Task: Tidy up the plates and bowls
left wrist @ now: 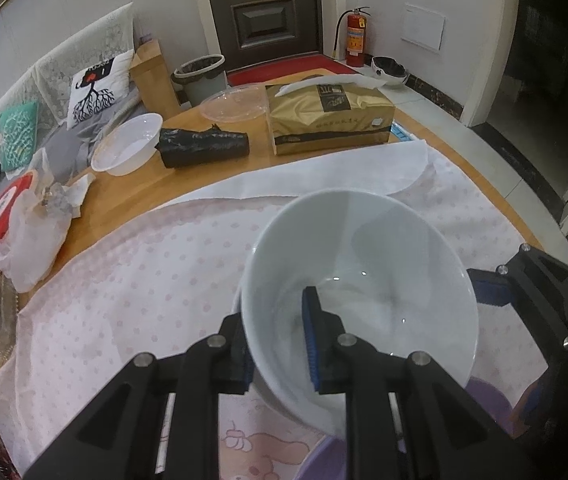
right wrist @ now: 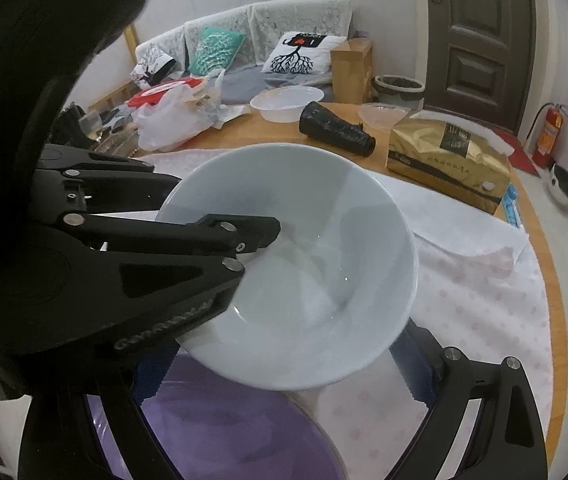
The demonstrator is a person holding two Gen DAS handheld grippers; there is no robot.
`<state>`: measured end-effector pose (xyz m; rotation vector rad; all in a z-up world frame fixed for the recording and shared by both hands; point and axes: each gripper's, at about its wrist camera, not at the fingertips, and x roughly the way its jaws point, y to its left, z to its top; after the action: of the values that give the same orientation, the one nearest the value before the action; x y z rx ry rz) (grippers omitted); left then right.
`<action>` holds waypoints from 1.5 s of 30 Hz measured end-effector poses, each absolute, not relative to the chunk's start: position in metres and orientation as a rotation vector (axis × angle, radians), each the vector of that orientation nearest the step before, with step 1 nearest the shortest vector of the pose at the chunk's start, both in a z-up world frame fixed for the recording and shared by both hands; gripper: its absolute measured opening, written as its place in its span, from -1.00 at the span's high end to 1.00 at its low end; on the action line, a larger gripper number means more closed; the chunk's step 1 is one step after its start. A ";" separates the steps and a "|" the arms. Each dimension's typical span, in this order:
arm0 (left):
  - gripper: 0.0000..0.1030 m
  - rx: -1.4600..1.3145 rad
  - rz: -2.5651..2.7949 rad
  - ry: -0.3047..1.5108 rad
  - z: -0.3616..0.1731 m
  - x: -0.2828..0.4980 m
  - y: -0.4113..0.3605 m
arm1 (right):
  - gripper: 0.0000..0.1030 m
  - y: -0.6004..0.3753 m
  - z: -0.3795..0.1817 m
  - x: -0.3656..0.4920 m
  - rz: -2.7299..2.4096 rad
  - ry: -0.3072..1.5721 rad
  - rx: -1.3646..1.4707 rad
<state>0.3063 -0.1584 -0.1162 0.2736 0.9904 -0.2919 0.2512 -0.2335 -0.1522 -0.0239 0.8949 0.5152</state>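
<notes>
The left gripper [left wrist: 280, 344] is clamped on the near rim of a white bowl [left wrist: 364, 272], with 1 blue-padded finger inside the bowl and the other outside against its wall, low in the centre of the left wrist frame. In the right wrist view the same left gripper [right wrist: 260, 236] reaches in from the left edge and the bowl [right wrist: 304, 256] fills the middle of the frame, tilted and lifted off the cloth. The right gripper [right wrist: 280, 384] has its jaws spread wide at the bottom of its frame, 1 blue pad on each side beneath the bowl, gripping nothing. A purple plate [right wrist: 224, 432] lies at the lower left of that frame, below the bowl. A pink dotted cloth [left wrist: 144, 280] covers the near part of the round wooden table [left wrist: 156, 184]. In the upper half of the left wrist frame sit a gold tissue pack [left wrist: 328, 120], a black roll [left wrist: 204, 146], a white plastic bowl [left wrist: 128, 144] and a clear lid [left wrist: 232, 102].
</notes>
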 end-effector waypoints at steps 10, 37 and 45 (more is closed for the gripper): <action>0.69 0.406 -0.220 0.935 -0.107 0.300 -0.162 | -0.80 -0.231 -0.151 0.247 0.510 0.897 -0.036; 0.30 0.322 -0.265 0.979 -0.110 0.306 -0.159 | -0.87 -0.237 -0.158 0.217 0.584 0.840 -0.214; 0.30 0.274 -0.278 1.023 -0.122 0.318 -0.157 | -0.87 -0.244 -0.178 0.240 0.646 0.910 -0.151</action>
<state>0.3176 -0.1573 -0.1216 0.2742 1.0229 -0.2779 0.2402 -0.2440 -0.1783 -0.1510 0.9097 0.6465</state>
